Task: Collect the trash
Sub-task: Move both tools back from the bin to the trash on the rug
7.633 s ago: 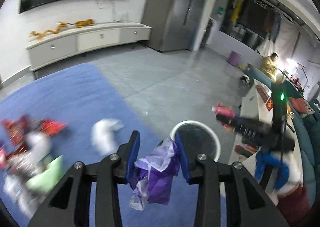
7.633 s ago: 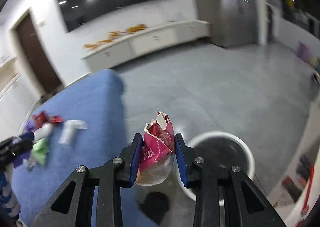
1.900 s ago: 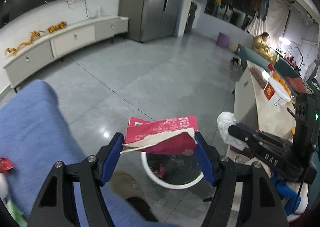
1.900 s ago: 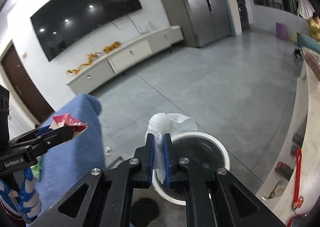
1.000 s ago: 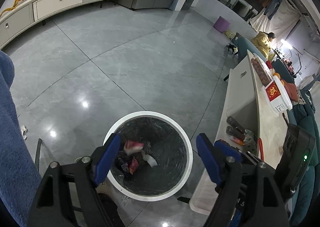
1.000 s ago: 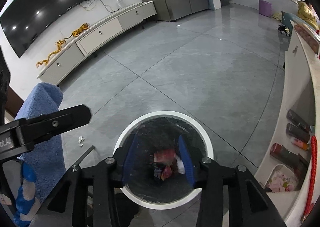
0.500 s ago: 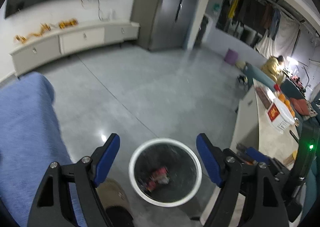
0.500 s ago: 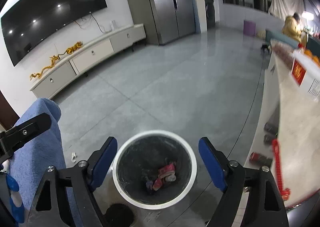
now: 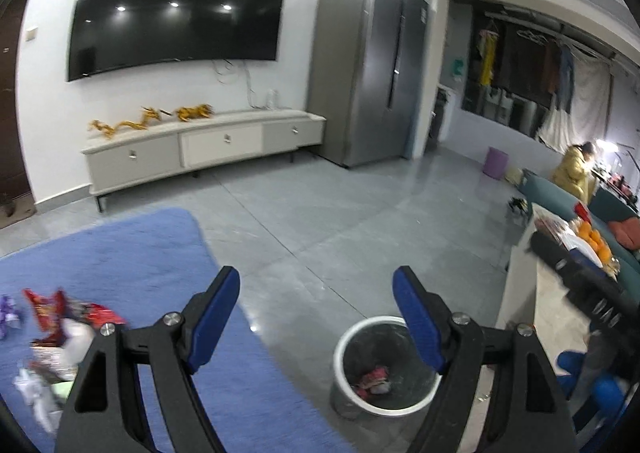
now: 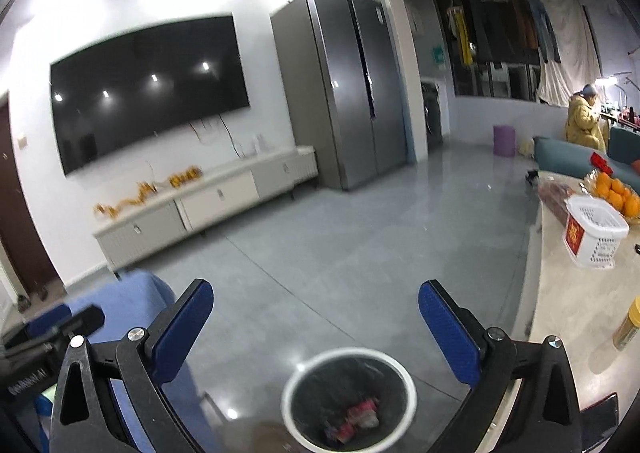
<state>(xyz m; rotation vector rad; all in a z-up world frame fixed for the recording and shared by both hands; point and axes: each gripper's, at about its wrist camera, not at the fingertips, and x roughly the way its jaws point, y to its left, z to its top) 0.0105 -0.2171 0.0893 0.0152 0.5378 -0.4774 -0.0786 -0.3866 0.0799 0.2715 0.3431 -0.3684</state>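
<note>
Left wrist view: the left gripper (image 9: 316,317) is hanging with its blue-padded jaws spread wide and carrying nothing above the grey floor, while the white-rimmed trash bin (image 9: 352,337) is standing just beside the blue rug (image 9: 132,265) with red wrappers (image 9: 374,377) lying inside; more trash (image 9: 60,329) is sitting scattered on the rug at the left

Right wrist view: the right gripper (image 10: 316,321) is gaping wide and empty directly over the trash bin (image 10: 348,355), where discarded wrappers (image 10: 358,415) are resting at the bottom
</note>
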